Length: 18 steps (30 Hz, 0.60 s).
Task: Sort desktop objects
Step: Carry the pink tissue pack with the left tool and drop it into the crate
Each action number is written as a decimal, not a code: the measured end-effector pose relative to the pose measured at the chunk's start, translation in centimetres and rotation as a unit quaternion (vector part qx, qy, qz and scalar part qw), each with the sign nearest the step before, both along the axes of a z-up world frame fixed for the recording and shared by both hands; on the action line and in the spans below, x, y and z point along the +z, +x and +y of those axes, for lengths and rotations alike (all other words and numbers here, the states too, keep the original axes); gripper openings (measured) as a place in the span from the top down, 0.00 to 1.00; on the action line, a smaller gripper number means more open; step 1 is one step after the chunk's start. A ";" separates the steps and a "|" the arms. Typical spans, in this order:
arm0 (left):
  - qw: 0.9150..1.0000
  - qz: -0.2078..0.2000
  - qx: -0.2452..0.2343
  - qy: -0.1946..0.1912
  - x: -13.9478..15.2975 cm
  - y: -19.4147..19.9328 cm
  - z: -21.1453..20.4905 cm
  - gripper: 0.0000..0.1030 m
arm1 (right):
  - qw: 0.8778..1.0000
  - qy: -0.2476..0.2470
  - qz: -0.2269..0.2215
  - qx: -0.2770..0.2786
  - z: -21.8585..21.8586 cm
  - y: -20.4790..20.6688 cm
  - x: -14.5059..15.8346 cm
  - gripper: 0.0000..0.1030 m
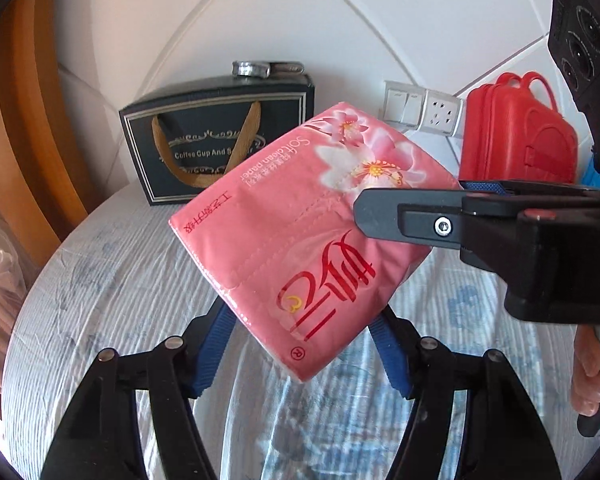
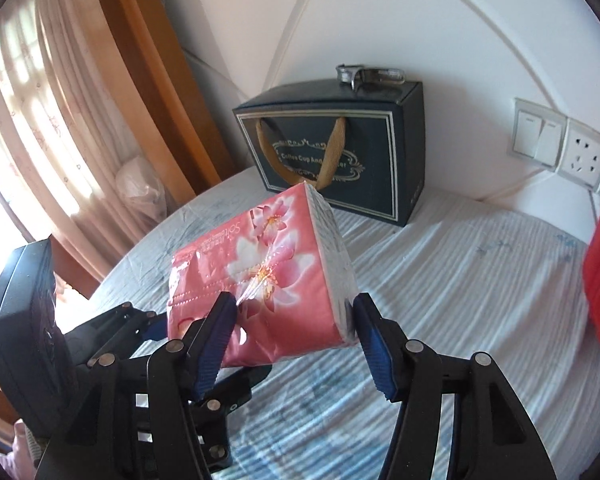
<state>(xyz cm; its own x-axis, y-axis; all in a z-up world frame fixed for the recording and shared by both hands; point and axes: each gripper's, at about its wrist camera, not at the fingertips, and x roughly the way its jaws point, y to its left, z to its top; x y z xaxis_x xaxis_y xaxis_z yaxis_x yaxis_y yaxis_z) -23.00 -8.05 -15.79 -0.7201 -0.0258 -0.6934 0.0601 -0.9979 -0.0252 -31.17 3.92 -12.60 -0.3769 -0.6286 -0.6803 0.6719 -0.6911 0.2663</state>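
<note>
A pink tissue pack (image 1: pixel 300 220) with white flowers is held in the air above the table. My left gripper (image 1: pixel 300 316) is shut on its near end, both blue pads against its sides. My right gripper (image 2: pixel 292 320) is shut on the other end of the tissue pack (image 2: pixel 268 272), and it also shows in the left wrist view (image 1: pixel 384 204), reaching in from the right with one finger laid over the pack's top face.
A dark blue gift box (image 1: pixel 216 140) with gold ribbon handles stands at the back of the cloth-covered table (image 1: pixel 100 280), a metal object (image 1: pixel 256 69) on top. A red plastic case (image 1: pixel 516 136) stands at the back right. Wall switches and a socket (image 1: pixel 420 110) lie behind. A curtain (image 2: pixel 40 120) hangs left.
</note>
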 end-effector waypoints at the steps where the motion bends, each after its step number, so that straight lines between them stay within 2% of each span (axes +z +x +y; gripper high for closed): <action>1: 1.000 0.008 -0.005 -0.002 1.1 0.8 0.4 0.36 | 1.000 -0.003 0.005 -0.006 0.5 0.9 1.1 0.42; 8: 0.996 0.066 -0.058 0.002 8.4 7.9 4.2 0.36 | 0.997 -0.008 0.056 -0.056 4.8 9.1 9.4 0.42; 18: 0.981 0.124 -0.150 0.002 16.5 16.7 14.0 0.36 | 0.982 -0.030 0.108 -0.150 15.2 20.5 18.3 0.42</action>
